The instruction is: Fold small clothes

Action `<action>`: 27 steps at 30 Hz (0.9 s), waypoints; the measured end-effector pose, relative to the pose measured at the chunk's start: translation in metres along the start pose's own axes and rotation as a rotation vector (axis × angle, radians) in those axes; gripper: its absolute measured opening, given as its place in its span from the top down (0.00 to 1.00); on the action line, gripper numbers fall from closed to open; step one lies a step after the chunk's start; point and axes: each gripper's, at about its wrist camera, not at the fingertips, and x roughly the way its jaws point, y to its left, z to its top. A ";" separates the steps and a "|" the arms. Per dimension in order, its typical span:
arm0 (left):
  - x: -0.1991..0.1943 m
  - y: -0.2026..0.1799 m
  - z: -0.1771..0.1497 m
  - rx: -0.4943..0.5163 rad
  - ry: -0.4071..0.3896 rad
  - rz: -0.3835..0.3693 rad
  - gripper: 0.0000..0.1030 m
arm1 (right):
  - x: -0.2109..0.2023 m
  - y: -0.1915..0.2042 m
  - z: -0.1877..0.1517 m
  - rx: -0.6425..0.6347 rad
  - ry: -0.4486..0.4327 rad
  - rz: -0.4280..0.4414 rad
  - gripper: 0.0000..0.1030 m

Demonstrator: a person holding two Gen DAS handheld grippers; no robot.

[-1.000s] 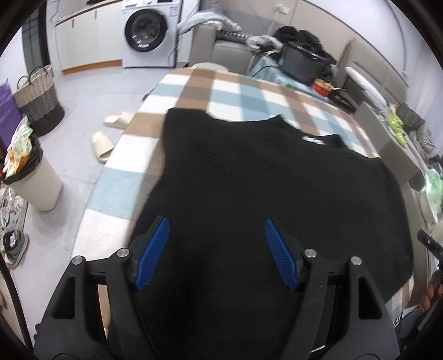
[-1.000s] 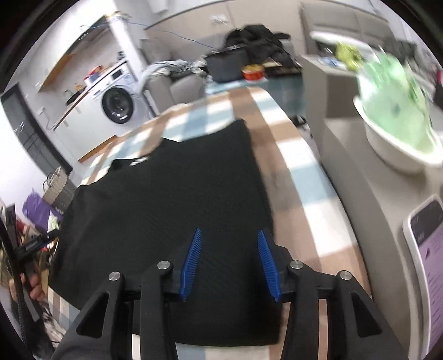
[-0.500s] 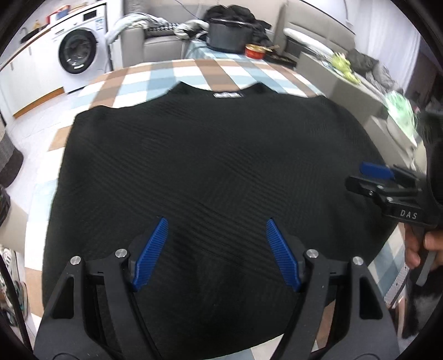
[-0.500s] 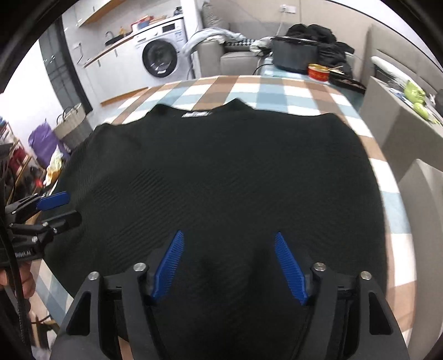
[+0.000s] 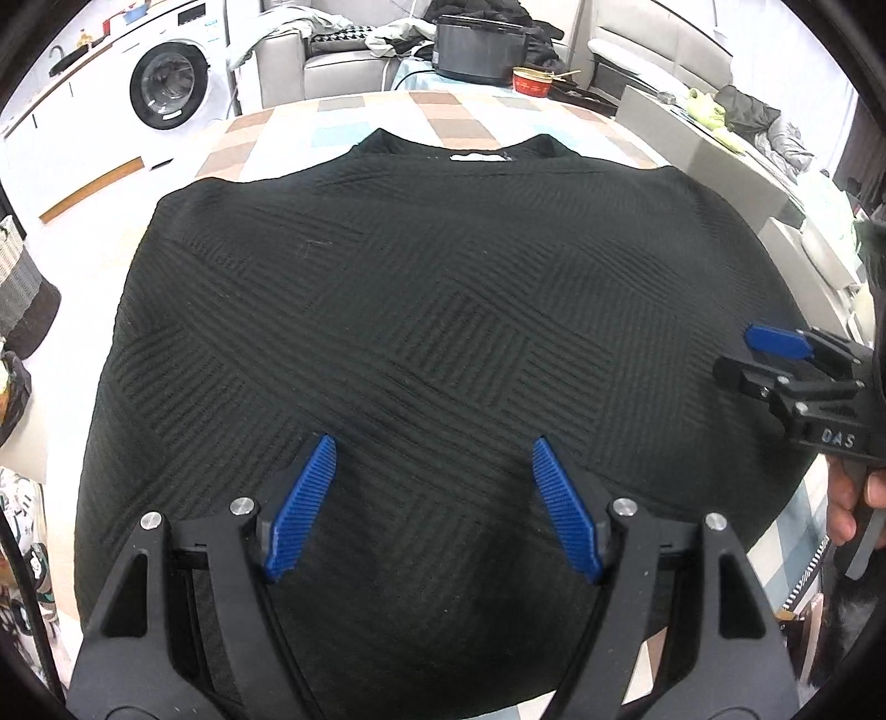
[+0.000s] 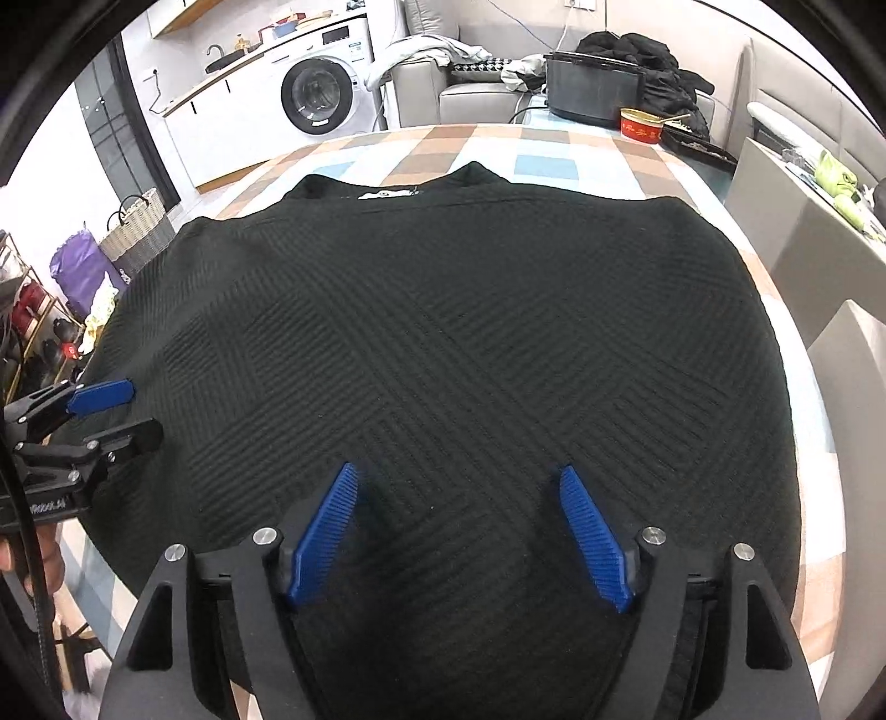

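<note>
Both claws, left claw [image 5: 434, 501] spread, right claw [image 6: 459, 531] opening, hover empty over the soft, limp black garment [image 5: 432, 343]; pinch its near hem.

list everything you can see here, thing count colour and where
sweater: 1, black, spread flat on the table, collar at the far side
tablecloth: 1, checked brown, blue and white, covers the table under the sweater
washing machine: 1, white, far left against the wall
cooker pot: 1, black, beyond the table's far end
round tin: 1, red, right of the pot
woven basket: 1, grey and beige, on the floor left
sofa: 1, grey, behind the table, clothes piled on it
left hand-held gripper: 1, black with blue pads, open over the sweater's near hem, nothing between the pads
right hand-held gripper: 1, black with blue pads, jaws opening over the near hem, nothing between them
</note>
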 end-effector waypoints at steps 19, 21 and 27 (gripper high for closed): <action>0.003 0.020 0.007 -0.067 -0.001 0.062 0.31 | -0.022 -0.032 0.004 0.070 -0.027 -0.043 0.25; 0.004 0.018 0.005 -0.064 0.002 0.061 0.31 | -0.022 -0.027 0.004 0.057 -0.028 -0.027 0.25; 0.003 0.015 -0.002 -0.033 0.003 0.068 0.30 | -0.005 -0.015 -0.001 0.009 0.035 -0.034 0.25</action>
